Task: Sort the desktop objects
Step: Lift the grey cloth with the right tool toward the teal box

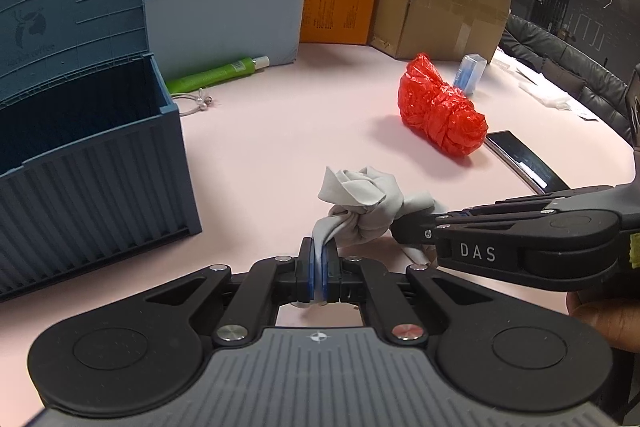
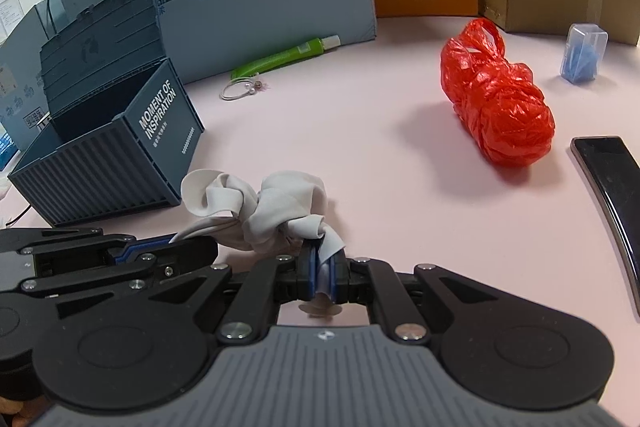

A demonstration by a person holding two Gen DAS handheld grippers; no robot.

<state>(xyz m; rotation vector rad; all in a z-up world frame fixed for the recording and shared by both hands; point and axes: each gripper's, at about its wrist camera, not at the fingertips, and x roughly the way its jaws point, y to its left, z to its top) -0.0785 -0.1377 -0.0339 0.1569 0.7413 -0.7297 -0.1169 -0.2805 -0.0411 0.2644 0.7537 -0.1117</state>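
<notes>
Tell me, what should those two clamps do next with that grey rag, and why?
Probably pull gently apart. The left gripper and right gripper each pinch an end of the grey cloth, which is knotted between them, and the open blue box waits nearby.

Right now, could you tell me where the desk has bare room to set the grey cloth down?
The widest bare patch lies between the blue crate and the red bag, just beyond the grey cloth. It is tighter by the green tube and hair tie at the back, and between the bag and black phone.
</notes>
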